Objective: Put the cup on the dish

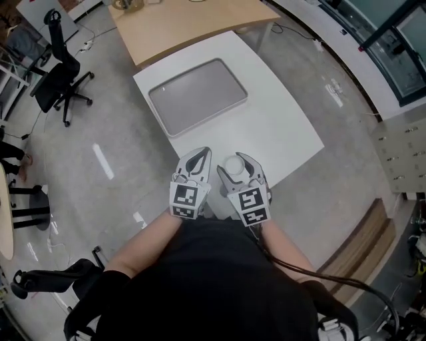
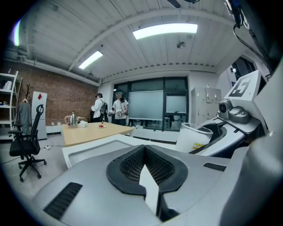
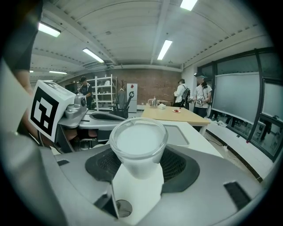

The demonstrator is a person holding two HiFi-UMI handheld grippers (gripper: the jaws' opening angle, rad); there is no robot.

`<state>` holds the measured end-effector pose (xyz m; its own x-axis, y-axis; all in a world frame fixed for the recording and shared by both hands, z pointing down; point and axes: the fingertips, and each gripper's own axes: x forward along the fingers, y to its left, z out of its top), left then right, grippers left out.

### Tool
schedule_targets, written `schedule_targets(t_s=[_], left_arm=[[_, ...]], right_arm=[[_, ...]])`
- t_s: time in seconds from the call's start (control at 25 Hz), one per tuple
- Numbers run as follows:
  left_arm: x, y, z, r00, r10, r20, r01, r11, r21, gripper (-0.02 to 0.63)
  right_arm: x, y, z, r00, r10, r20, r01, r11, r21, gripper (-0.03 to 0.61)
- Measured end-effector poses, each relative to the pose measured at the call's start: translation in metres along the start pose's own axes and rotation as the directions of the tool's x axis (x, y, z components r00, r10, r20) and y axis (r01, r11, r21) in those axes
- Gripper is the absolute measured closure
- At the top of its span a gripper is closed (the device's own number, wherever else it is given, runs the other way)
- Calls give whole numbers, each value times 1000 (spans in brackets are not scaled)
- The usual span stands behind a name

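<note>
A frosted white cup (image 1: 233, 164) stands upright between the jaws of my right gripper (image 1: 235, 160), which is shut on it near the white table's (image 1: 279, 126) front edge. From the right gripper view the cup (image 3: 138, 143) fills the space between the black pads. The dish is a grey rectangular tray (image 1: 198, 96) lying empty farther back on the table, well beyond both grippers. Just left of the cup my left gripper (image 1: 199, 156) is held shut with nothing in it. The left gripper view shows the cup (image 2: 193, 137) to its right and the tray (image 2: 95, 151) ahead.
A wooden table (image 1: 186, 20) with small items abuts the white table at the back. A black office chair (image 1: 58, 74) stands on the floor to the left. Two people (image 2: 108, 108) stand far off by the windows. A cabinet (image 1: 406, 156) is at the right.
</note>
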<state>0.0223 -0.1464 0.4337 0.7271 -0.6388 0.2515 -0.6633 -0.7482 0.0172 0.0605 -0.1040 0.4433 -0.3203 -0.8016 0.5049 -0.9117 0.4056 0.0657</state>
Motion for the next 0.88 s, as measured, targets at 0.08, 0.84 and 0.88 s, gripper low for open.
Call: schedule_targets(t_s=[0.08,0.84,0.88], left_arm=[[-5,0,8,1000,8,15,-8,1000,0,607],[-4,8,29,998,35,53,-35,999,11,607],[-5,10,29,998,37,52,-38,999,10,606]], right_arm=[[-5,0,9,1000,-1,4,1,1000,-14,327],[-17,-10,34,1000,-4,-8,4,999,-43,328],[-15,-10,35,1000,-2,-9,2,999,-43,328]])
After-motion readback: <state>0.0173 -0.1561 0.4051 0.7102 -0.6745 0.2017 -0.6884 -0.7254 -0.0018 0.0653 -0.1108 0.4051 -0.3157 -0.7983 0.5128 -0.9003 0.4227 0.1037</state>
